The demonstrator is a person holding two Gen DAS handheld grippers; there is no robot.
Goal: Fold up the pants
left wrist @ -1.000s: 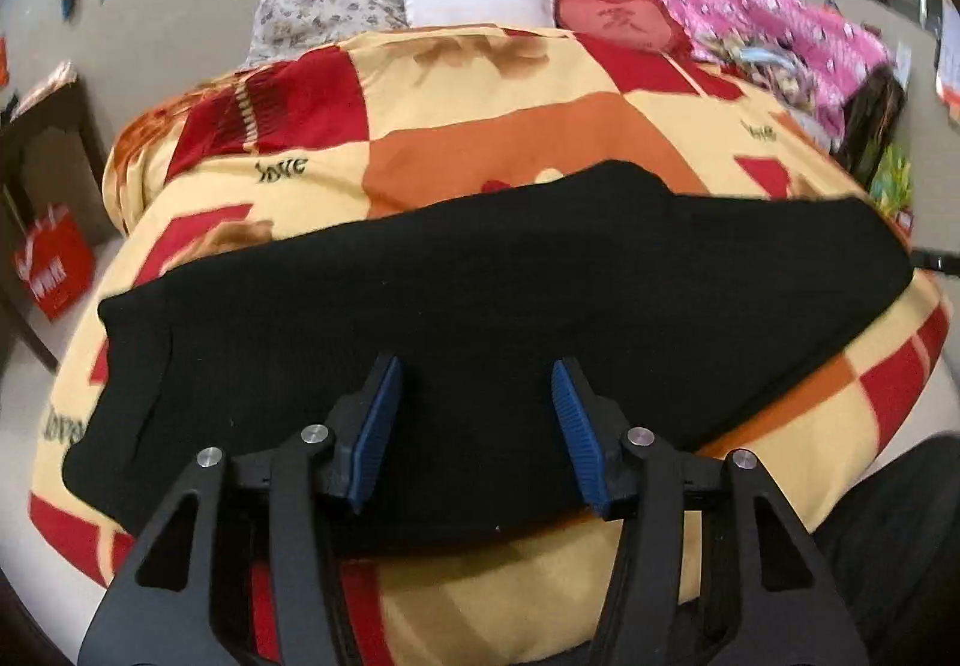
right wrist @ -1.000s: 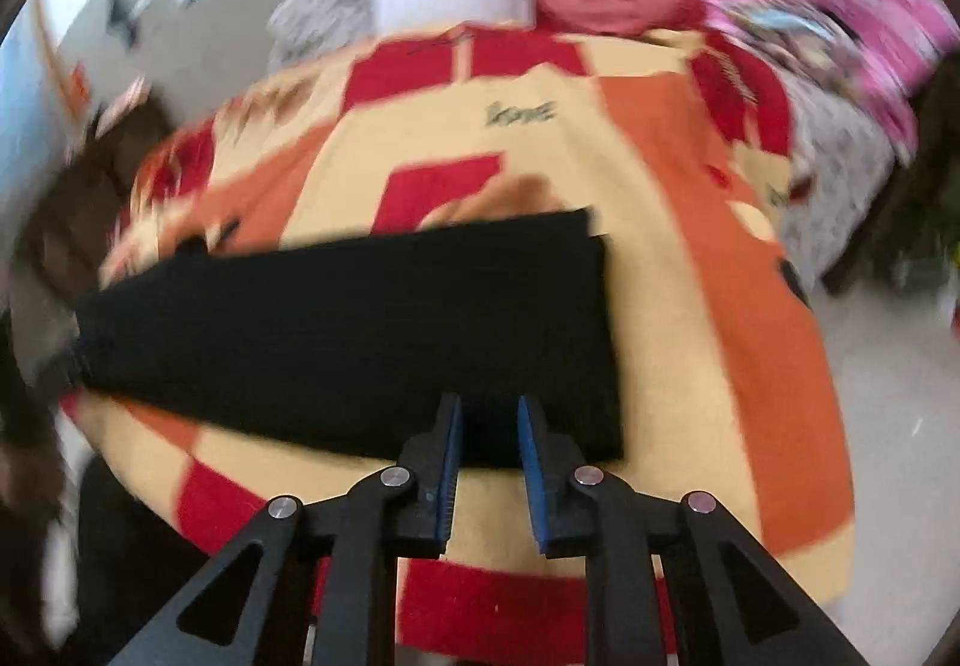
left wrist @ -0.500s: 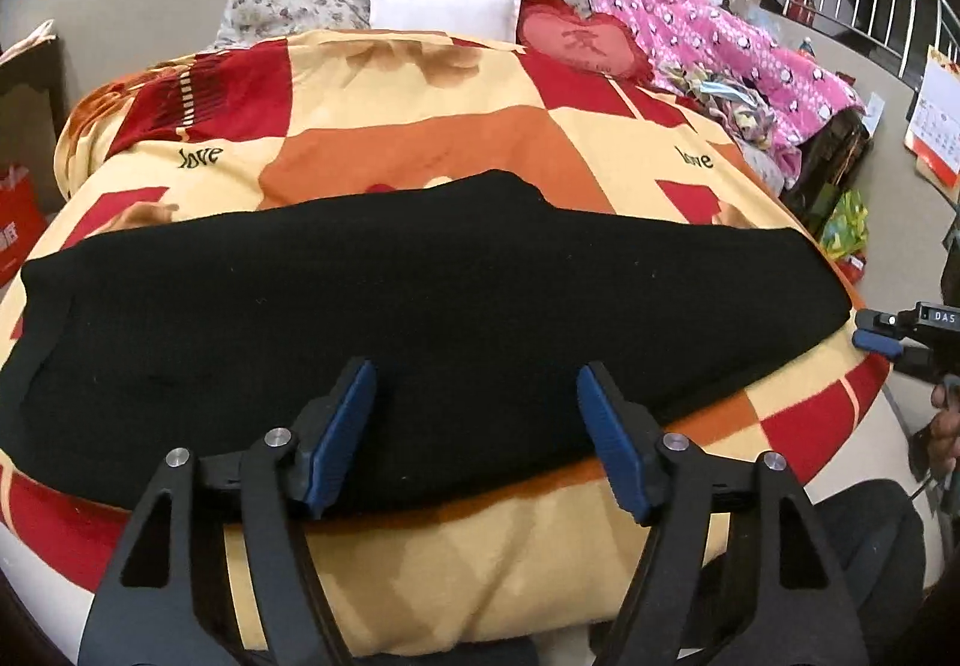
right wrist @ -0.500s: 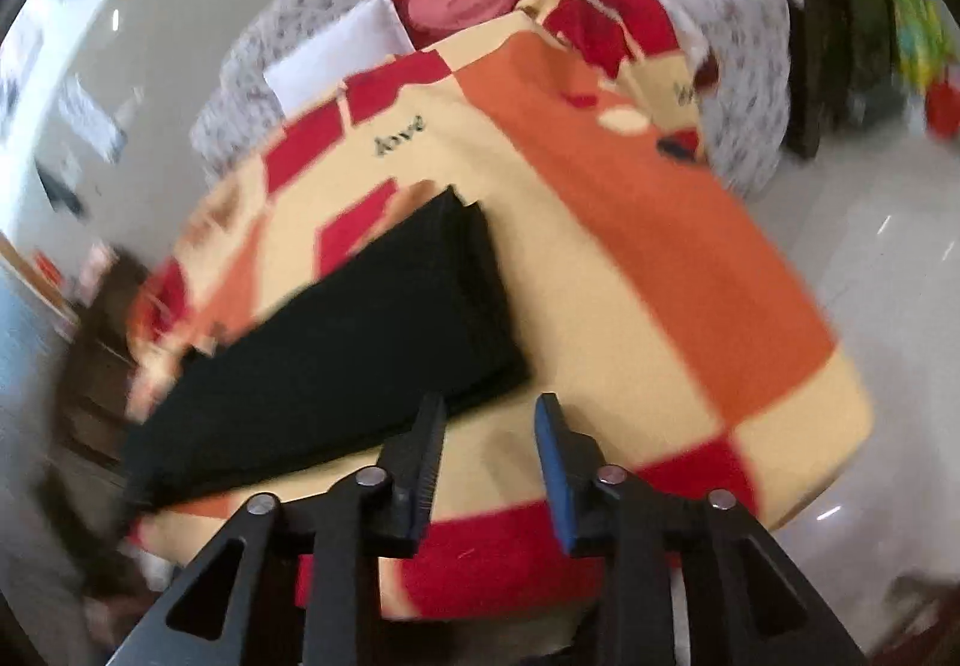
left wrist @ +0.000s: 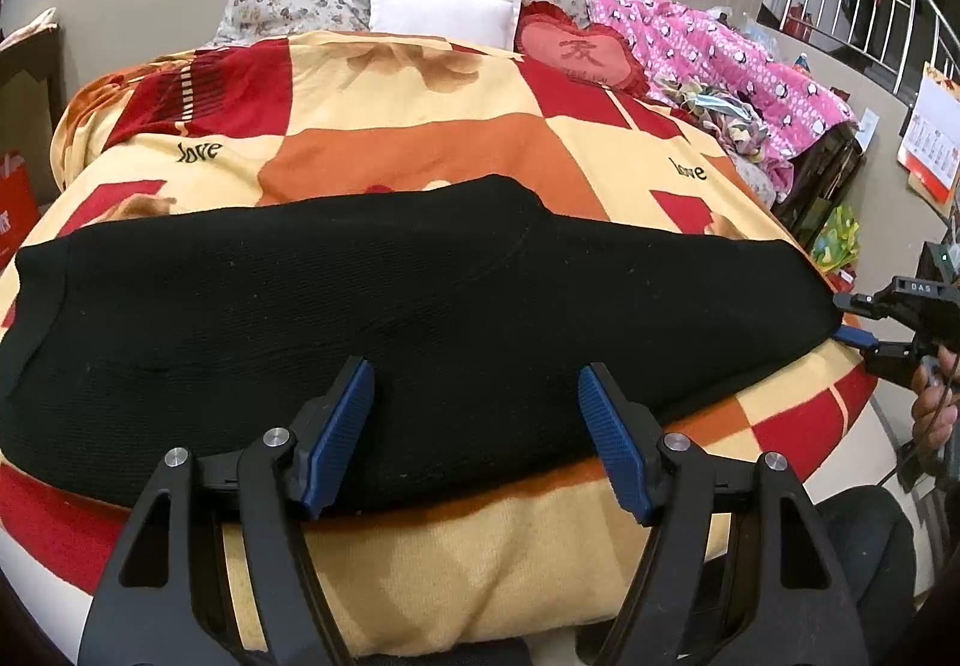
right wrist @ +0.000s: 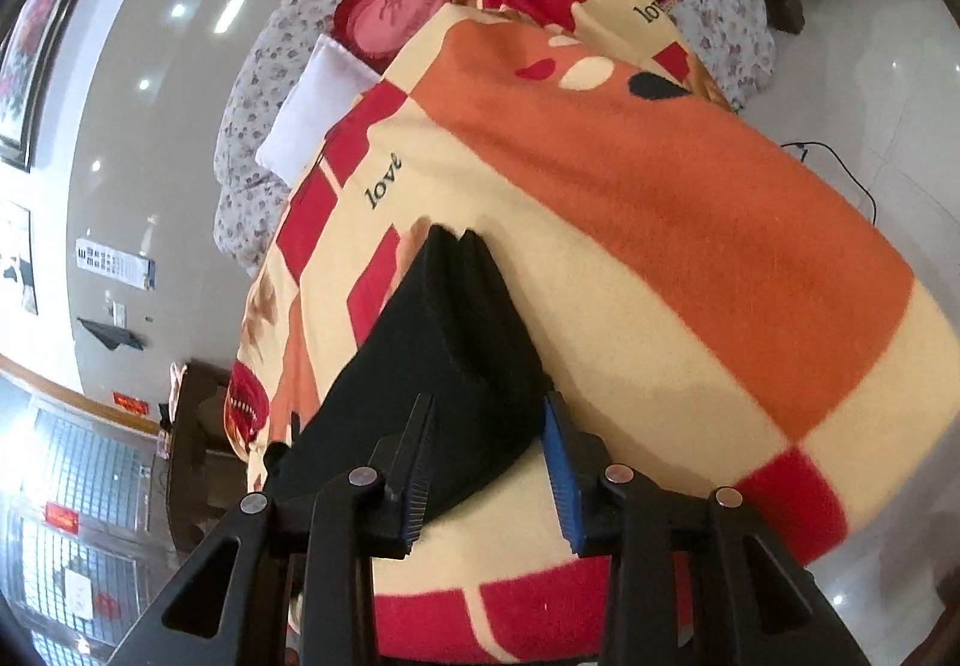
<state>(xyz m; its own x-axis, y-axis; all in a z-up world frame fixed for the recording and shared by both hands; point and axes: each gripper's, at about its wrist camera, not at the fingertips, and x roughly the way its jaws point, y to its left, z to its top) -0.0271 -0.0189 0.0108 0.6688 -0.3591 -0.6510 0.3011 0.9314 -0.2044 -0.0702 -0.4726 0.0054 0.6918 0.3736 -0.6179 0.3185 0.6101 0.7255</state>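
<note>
Black pants (left wrist: 420,318) lie flat across the bed's blanket (left wrist: 420,156). Left tool (left wrist: 474,426) gapes over their near edge; right tool (right wrist: 489,462), jaws apart, straddles the leg-end, bare blanket beyond.

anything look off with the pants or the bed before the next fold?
Nothing stands out. The black pants lie flat, folded lengthwise, across the patterned blanket. Left gripper is open over their near edge; right gripper is open around the leg end.
</note>
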